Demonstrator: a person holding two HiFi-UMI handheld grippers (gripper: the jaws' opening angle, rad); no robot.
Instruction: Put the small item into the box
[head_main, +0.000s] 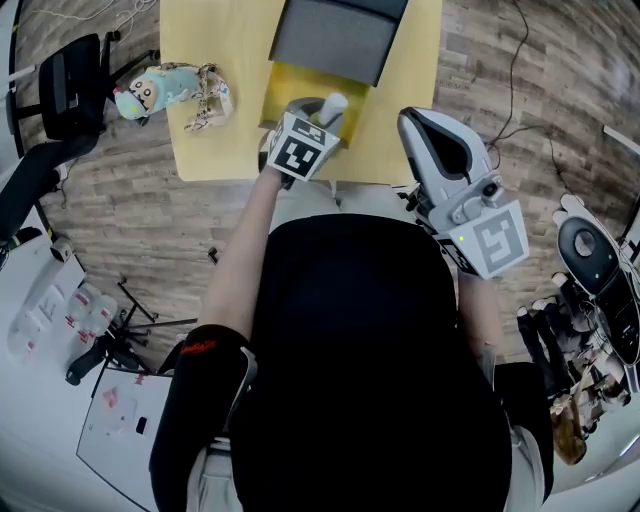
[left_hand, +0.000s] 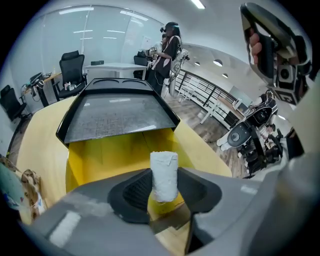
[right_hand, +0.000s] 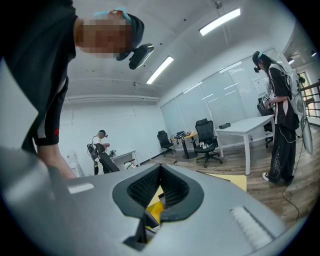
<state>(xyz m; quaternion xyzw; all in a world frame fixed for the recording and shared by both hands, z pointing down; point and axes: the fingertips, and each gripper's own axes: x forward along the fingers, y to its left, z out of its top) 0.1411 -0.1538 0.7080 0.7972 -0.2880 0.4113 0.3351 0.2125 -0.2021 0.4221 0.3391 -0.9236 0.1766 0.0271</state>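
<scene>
Left tool (left_hand: 164, 194): pinching the small white roll (left_hand: 164, 172) upright between its pads.
Roll's place: in the tool's grip, over the open yellow box (left_hand: 100, 156) on the tabletop (head_main: 210, 150).
Right tool (right_hand: 159, 186): pressed together, empty, right of the box.

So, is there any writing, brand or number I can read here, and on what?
No text is legible.
Red print on the person's black sleeve: too blurred.
Red marks on the white paper sheet: too small.
Black-and-white squares on the two grippers' cubes: patterns, not words.
</scene>
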